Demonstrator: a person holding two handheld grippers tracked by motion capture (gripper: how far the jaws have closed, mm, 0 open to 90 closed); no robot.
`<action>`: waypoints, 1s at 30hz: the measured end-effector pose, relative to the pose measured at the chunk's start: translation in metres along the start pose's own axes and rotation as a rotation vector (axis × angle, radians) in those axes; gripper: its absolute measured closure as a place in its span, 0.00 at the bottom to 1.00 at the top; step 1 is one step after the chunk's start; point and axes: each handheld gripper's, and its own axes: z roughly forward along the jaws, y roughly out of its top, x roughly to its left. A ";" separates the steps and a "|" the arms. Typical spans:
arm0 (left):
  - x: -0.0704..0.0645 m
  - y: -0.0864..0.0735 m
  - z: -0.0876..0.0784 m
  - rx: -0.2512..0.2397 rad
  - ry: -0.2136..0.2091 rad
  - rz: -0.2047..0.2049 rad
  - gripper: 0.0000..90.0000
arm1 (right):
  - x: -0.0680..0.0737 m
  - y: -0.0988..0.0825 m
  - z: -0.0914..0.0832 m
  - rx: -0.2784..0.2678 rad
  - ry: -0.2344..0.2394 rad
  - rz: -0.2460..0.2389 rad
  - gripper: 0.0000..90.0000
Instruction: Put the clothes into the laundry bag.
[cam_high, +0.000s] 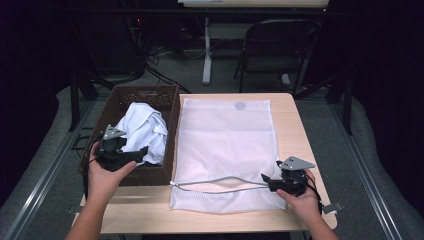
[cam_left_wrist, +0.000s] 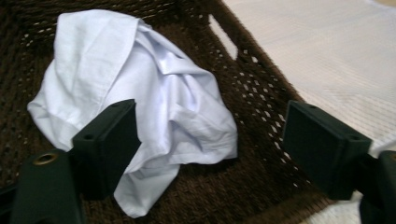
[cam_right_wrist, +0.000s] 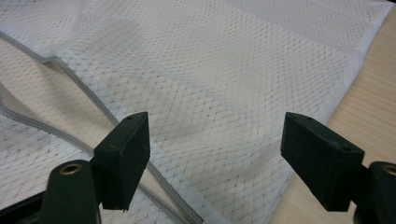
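Basket: dark brown woven wicker basket (cam_high: 170, 107) at my counter's (cam_high: 300, 130) left side, touching the bag.
Cloth: crumpled white cloth (cam_left_wrist: 140, 93) lying inside it.
Left claw (cam_left_wrist: 210, 140): jaws spread, nothing gripped, poised over the cloth.
Bag: white mesh laundry bag (cam_right_wrist: 224, 79) flat on the counter.
Right claw (cam_right_wrist: 215, 149): released, over the bag's open edge.

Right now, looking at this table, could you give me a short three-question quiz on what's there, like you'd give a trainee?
1. True or false: the white garment lies inside the brown basket.
2. What lies flat on the table beside the basket? A) a towel B) a white mesh bag C) a pillow
3. Are the jaws of the left hand-held gripper open or shut?

Key: 1 true. 2 B. 3 open, above the garment, not gripping it.
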 end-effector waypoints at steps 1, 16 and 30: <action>0.003 0.004 0.003 0.012 0.000 -0.004 0.19 | 0.000 0.000 0.000 0.000 0.000 -0.001 0.27; 0.021 0.051 0.028 0.099 0.049 -0.024 0.20 | -0.002 -0.001 0.001 0.000 0.002 -0.003 0.27; 0.034 0.085 0.060 0.178 0.083 -0.058 0.20 | -0.002 -0.001 0.001 0.000 0.002 0.000 0.27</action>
